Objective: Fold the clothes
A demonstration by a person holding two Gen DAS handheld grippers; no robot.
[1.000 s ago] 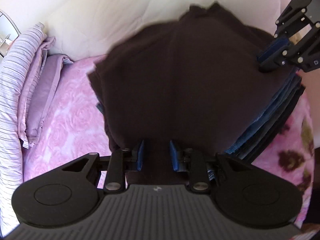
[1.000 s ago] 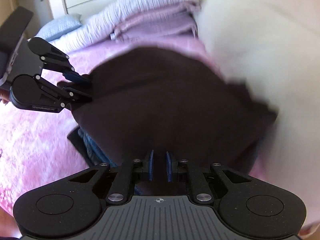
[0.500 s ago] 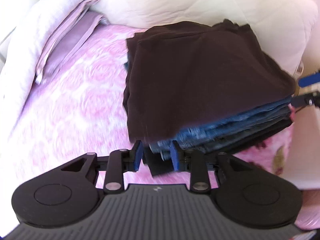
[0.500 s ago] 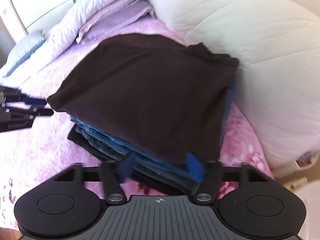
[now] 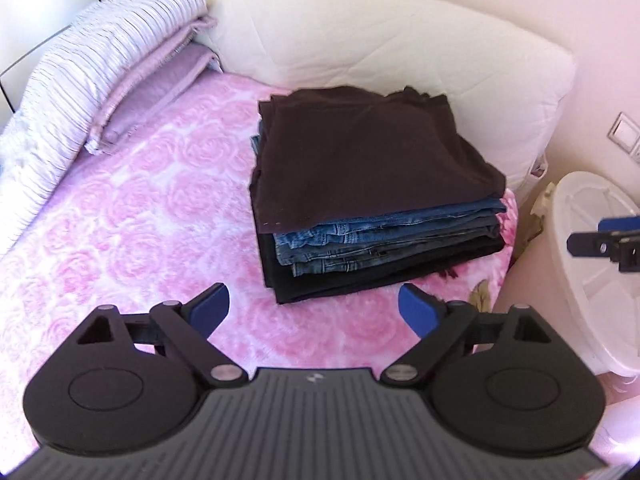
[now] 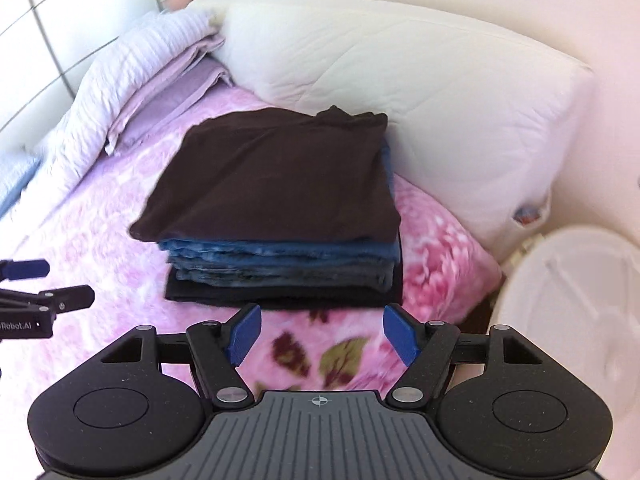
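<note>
Our left tool (image 5: 314, 308) and right tool (image 6: 320, 332) just opened, jaws apart, nothing between them. Dark brown garment (image 5: 360, 156) tops the folded stack (image 5: 384, 244) on the bed (image 5: 120, 208), beyond both tools.

Only readable text: white lettering "Robot.AI", start cut off by frame edge, sitting on black body of left gripper (image 6: 30, 280) at lower left edge of right wrist view. Small crosshair mark showing on grey ribbed plate at bottom centre of same view. Small pale logo on matching plate in left wrist view, too small for reading.
</note>
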